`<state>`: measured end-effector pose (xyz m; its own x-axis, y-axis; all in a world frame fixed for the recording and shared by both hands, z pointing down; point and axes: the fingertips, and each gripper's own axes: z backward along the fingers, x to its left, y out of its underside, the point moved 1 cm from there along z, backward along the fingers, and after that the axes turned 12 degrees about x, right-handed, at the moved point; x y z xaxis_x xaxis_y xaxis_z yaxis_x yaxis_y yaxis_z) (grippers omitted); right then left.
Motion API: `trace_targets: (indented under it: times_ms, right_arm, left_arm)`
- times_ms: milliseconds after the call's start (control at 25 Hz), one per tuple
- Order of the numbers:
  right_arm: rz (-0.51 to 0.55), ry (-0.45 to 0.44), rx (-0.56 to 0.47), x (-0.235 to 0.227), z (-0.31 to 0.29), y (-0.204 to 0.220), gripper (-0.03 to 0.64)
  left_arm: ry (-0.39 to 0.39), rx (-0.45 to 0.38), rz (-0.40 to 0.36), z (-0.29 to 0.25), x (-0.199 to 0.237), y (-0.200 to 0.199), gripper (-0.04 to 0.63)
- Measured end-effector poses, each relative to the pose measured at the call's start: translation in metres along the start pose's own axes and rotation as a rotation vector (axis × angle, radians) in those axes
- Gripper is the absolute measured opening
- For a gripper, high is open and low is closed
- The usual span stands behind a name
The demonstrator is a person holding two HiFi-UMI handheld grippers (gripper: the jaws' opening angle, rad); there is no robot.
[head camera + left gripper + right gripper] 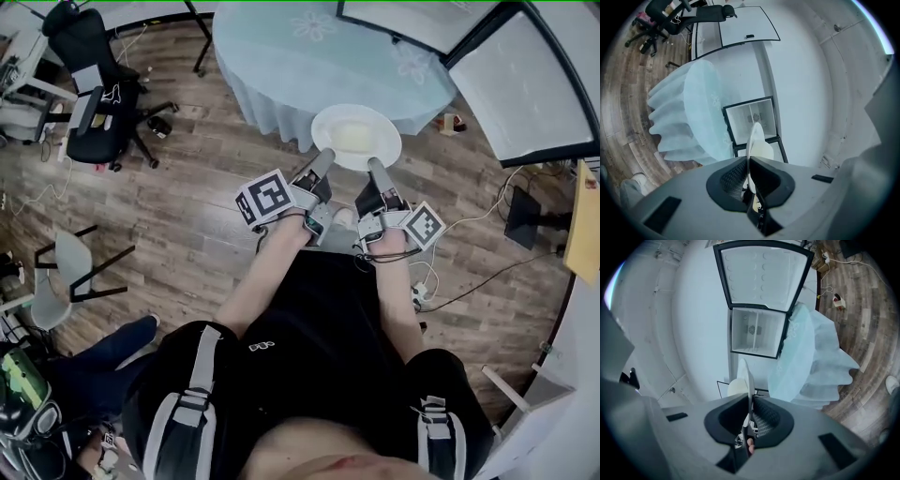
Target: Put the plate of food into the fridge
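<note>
plate (323, 122) with food (354, 138) on it at table's (272, 56) near edge; left gripper (324, 159) on its left rim, right gripper (375, 169) on right. fridge (757, 336) behind table. chair (94, 84) far left.

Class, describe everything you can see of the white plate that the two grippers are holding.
The plate is round, white and shallow, seemingly ceramic, with a broad rim. Pale yellowish food lies in its middle. It is held roughly level in the air by the edge of the cloth-covered table, resting on no surface. The left gripper and right gripper each clamp its near rim, jaws closed on the thin edge; nothing else touches it.
</note>
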<state>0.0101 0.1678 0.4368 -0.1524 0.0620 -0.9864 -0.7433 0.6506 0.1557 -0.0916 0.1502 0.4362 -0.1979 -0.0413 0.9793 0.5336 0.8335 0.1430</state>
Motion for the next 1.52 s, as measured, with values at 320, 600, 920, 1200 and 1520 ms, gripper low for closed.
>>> trace_targets:
  times_ms: [320, 600, 920, 1200, 1520]
  right_arm:
    - [0.006, 0.001, -0.022, -0.012, 0.021, -0.086, 0.034]
    - [-0.006, -0.005, -0.047, -0.023, 0.037, -0.13, 0.034]
    - [-0.039, -0.009, -0.032, -0.036, 0.025, -0.146, 0.034]
    - [-0.04, 0.025, -0.082, -0.05, 0.023, -0.185, 0.035]
    - [-0.087, 0.04, -0.063, -0.067, -0.022, -0.209, 0.035]
  left_arm:
    - [0.01, 0.023, 0.038, -0.09, -0.013, 0.006, 0.023]
    - [0.006, 0.048, 0.03, -0.139, -0.018, 0.015, 0.023]
    - [-0.025, 0.04, 0.06, -0.156, -0.009, 0.003, 0.023]
    - [-0.01, 0.093, 0.08, -0.198, -0.005, -0.005, 0.02]
    - [-0.058, 0.087, 0.115, -0.22, 0.012, -0.049, 0.021]
